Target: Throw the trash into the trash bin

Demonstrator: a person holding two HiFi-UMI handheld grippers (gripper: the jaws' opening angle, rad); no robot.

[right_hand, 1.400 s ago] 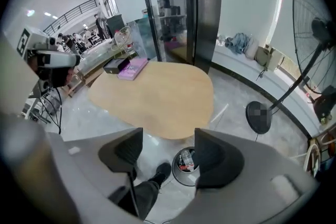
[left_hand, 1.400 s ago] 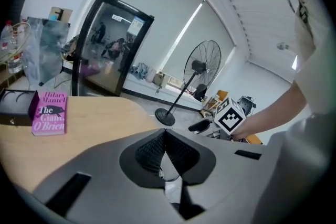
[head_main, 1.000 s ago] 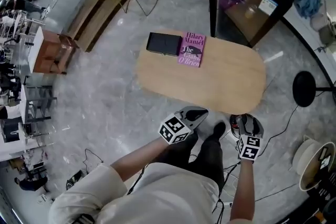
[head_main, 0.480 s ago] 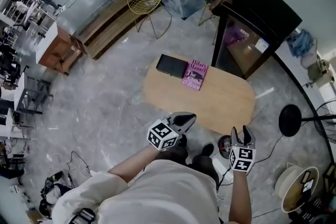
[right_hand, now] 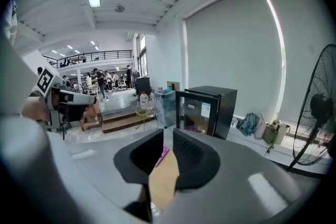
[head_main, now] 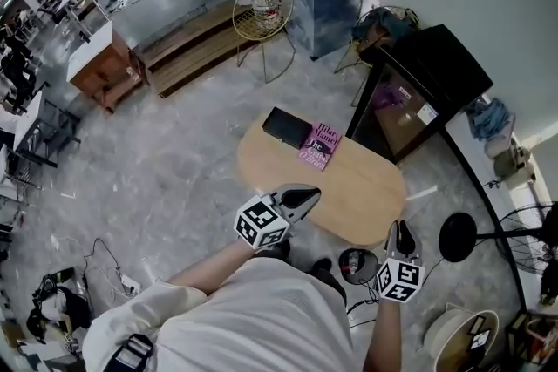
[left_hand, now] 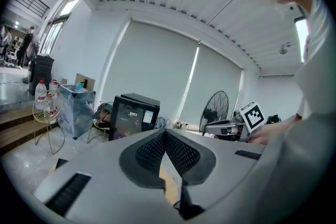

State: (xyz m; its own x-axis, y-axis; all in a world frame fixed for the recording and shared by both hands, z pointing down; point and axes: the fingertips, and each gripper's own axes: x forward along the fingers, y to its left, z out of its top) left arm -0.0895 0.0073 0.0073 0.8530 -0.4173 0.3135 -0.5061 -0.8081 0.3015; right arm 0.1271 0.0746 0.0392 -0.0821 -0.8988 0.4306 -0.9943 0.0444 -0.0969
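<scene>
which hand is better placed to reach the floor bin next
Probably right: the right tool, whose jaws have just been closing on nothing, hangs beside the bin; the left tool, also empty, is near the table edge, farther off.

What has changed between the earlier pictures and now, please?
The left claw and right claw have risen with the person, so the table looks smaller. The right claw's jaws have just been closing to a narrow gap, nothing between them. The left claw stayed shut; book, black box and floor bin unmoved.
</scene>
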